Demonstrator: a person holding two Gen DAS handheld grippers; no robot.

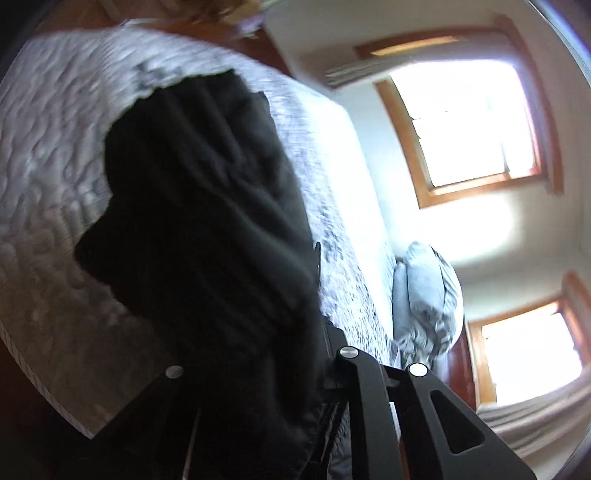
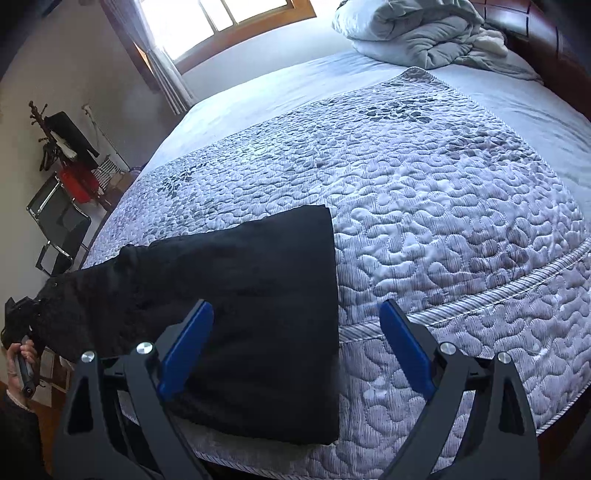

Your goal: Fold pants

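Black pants (image 2: 258, 295) lie on the grey quilted bedspread (image 2: 443, 206), their flat end near the bed's front edge, the other end lifted off to the left. My left gripper (image 2: 22, 317) holds that lifted end at the far left of the right wrist view. In the left wrist view the pants (image 1: 207, 240) hang bunched over the left gripper (image 1: 321, 332) and hide its fingertips; it is shut on the cloth. My right gripper (image 2: 295, 325) is open with blue pads (image 2: 188, 343), hovering over the near edge of the pants, touching nothing.
A rumpled grey duvet (image 2: 424, 33) is piled at the head of the bed by the wooden headboard (image 2: 546, 33). A coat rack (image 2: 62, 140) and a black chair (image 2: 59, 225) stand at the left wall. Windows (image 1: 469, 122) are bright.
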